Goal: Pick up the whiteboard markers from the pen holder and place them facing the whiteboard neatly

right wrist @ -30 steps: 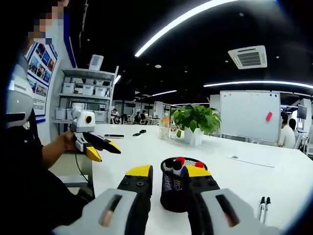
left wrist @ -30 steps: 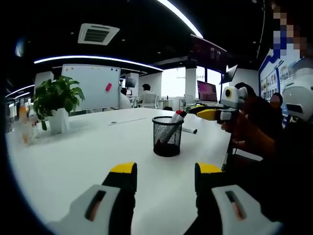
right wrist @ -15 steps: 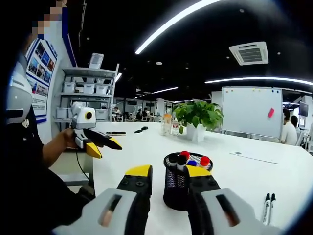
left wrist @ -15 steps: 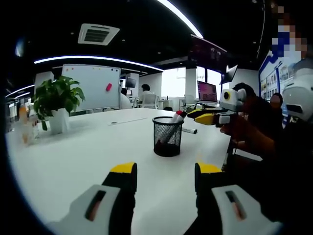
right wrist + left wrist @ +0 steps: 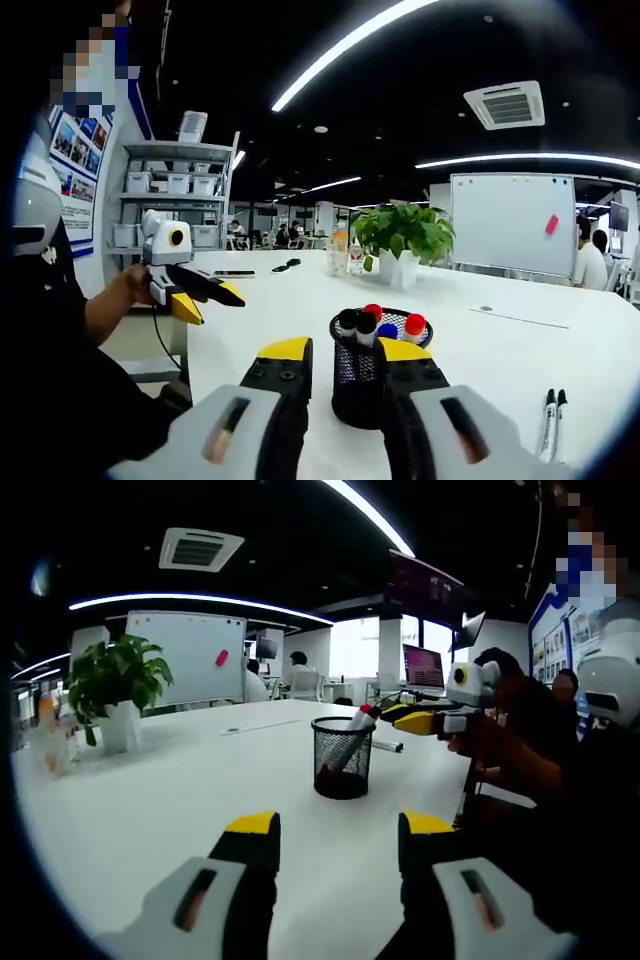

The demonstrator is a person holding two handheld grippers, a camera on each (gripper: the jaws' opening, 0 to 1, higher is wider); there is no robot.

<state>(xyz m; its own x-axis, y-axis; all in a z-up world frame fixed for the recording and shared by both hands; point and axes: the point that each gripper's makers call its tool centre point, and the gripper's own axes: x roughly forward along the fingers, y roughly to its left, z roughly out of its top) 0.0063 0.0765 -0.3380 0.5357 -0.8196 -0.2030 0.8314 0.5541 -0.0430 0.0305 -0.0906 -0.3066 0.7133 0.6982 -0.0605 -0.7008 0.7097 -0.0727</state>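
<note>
White bench (image 5: 560, 350) across the lower frame, mesh pen holder (image 5: 365, 375) at centre with the markers (image 5: 372, 322) upright inside, right gripper (image 5: 345, 365) open and empty just short, left gripper (image 5: 335, 830) likewise — approach step, next descend onto a cap.

In the right gripper view, the right gripper's (image 5: 343, 352) yellow-tipped jaws cover the lower front of the black mesh pen holder (image 5: 358, 368) at lower centre. The capped markers (image 5: 372, 322) inside show their tops alone. Two black-capped pens (image 5: 552, 422) at lower right blur toward the edge.
</note>
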